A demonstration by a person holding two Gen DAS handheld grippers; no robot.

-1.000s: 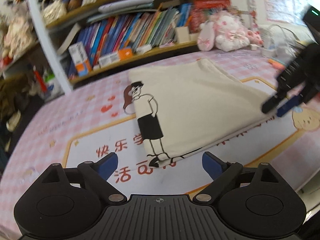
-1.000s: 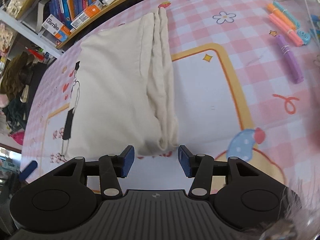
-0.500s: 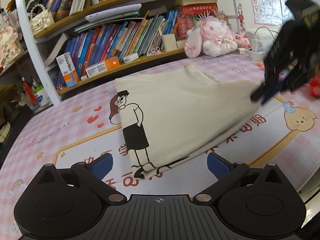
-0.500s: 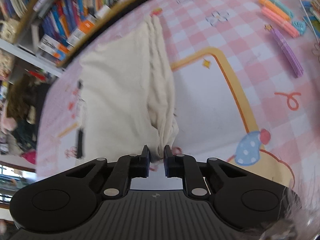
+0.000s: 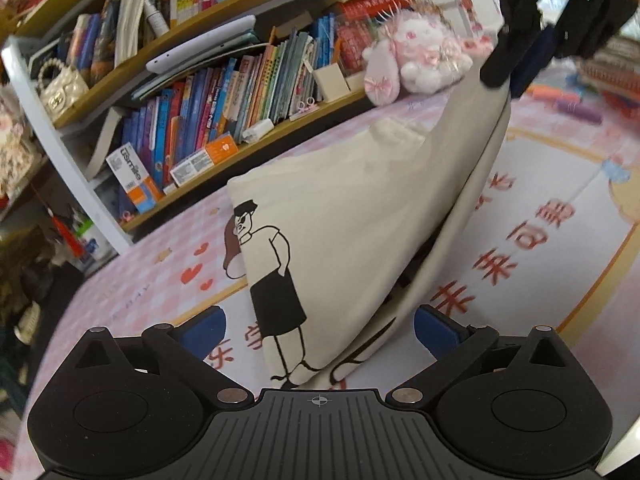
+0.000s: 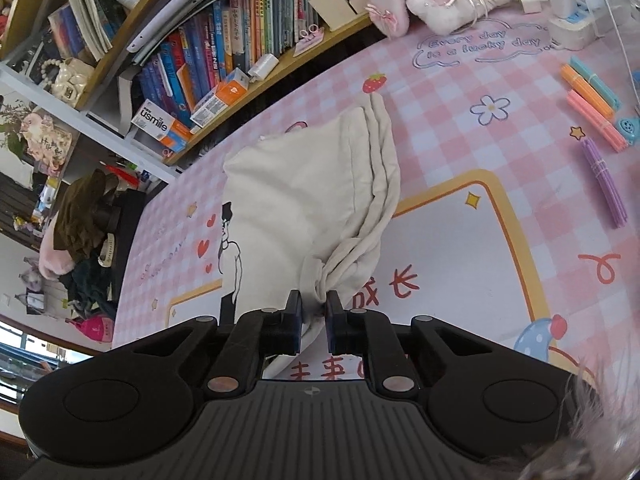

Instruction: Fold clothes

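The right claw [image 6: 313, 312] pinches a bunched corner of the cream shirt [image 5: 352, 216] and holds it up off the pink table [image 6: 460, 128], while the left claw [image 5: 318, 326] waits wide open by the shirt's near corner.

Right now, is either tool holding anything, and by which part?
The right tool pinches the cream shirt by its bunched near corner, lifted off the mat. The left tool is open, holding nothing.

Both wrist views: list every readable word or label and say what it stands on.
"usmile": white and orange box on the lower shelf.
"Every day is a lucky day": pink checked table mat.
Red Chinese characters on the mat: blurred, not surely readable.
Book spines: too small to read.
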